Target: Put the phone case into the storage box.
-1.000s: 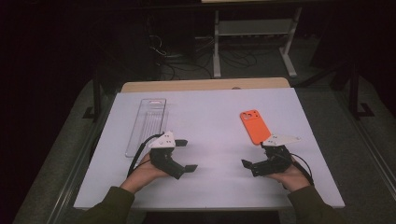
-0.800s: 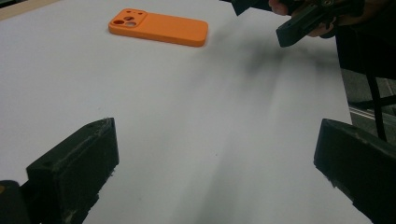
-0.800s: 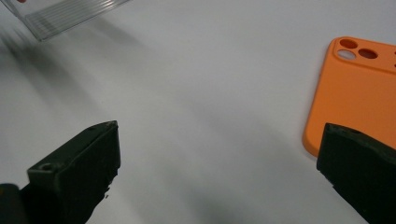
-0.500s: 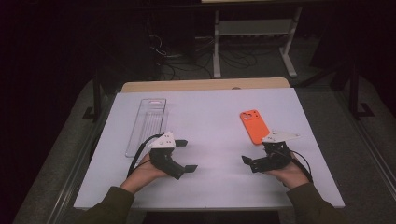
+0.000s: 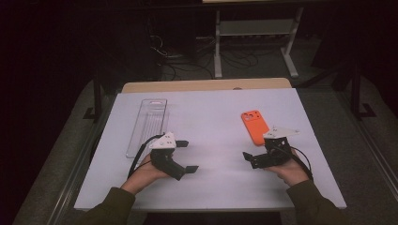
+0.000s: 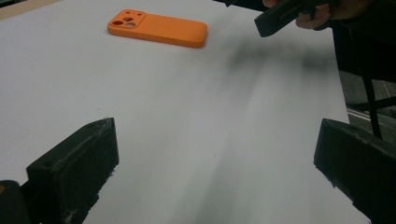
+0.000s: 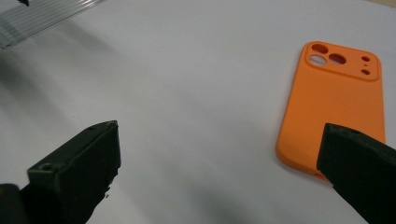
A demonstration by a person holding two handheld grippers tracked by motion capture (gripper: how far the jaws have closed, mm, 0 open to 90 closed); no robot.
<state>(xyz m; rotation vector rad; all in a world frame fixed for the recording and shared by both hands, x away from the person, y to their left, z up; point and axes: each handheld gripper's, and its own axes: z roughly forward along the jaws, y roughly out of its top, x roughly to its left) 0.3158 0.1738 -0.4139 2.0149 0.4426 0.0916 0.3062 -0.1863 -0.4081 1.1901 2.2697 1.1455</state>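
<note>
Item one, the largest: a white rectangular table (image 5: 211, 122), bearing all that follows. Item two: a long clear ribbed plastic tray (image 5: 148, 126), lying flat toward the table's left side, nothing in it that we can make out. Item three: a flat orange silicone phone case (image 5: 254, 126) with camera cut-outs at its far end, lying back-up on the right half of the table, well apart from the tray. Item four: the right hand-held gripper (image 5: 256, 157), held just beside the case's near end; in the right gripper view its jaws stand wide and empty, one jaw overlapping the case's near corner in the picture, though we cannot tell whether it touches. Item five: the left hand-held gripper (image 5: 185, 155), held low over bare table near the tray's near end, jaws likewise wide, holding and touching nothing. Risks, as we judge them: the case is thin and lies flush, so a jaw coming in flat may push it along the table instead of getting under its edge; a pinch on the soft rim could buckle it and let it slip.
</note>
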